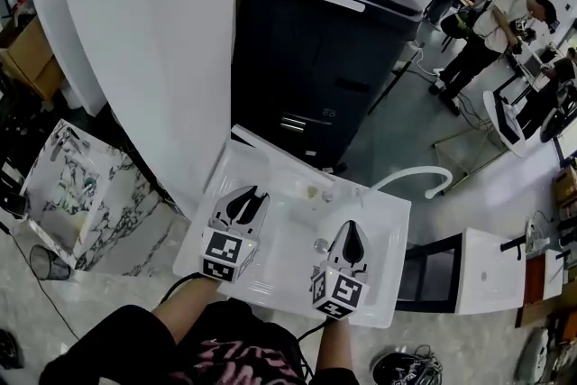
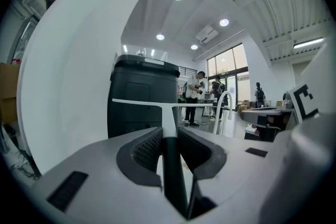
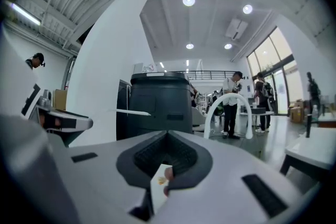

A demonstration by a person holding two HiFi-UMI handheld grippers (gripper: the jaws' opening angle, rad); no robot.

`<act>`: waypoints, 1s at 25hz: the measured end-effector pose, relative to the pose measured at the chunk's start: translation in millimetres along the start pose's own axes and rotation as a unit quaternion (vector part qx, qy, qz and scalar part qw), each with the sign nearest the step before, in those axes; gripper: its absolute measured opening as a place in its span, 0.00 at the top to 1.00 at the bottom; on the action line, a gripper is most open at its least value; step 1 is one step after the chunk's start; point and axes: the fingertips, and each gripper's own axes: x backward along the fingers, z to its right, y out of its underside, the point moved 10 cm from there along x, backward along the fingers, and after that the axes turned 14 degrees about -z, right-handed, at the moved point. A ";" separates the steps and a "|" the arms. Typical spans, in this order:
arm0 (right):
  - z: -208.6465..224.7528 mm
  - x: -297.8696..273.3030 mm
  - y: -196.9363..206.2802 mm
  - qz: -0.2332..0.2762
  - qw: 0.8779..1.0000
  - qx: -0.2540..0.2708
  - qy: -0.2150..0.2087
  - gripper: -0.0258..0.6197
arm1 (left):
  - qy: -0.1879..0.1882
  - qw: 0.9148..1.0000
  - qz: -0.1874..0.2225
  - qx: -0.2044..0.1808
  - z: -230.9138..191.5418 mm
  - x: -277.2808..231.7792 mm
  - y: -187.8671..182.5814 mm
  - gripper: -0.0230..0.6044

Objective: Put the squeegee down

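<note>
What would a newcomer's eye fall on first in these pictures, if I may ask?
Probably the tall dark grey machine at the upper centre of the head view, behind the white rectangular sink basin with its curved white faucet. Next, the left gripper over the basin, its fingers closed on a squeegee with a dark handle and a white T-shaped blade.
</note>
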 end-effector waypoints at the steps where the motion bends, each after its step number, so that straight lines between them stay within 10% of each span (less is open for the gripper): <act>1: -1.7 -2.5 -0.4 0.000 1.000 -0.005 0.001 0.93 | 0.004 1.000 -0.002 -0.004 -0.7 -3.3 0.3 0.81; 25: -2.5 -36.7 -8.3 -0.021 1.000 -0.013 0.006 0.93 | -0.001 1.000 -0.011 0.013 -27.0 -35.1 -3.4 0.81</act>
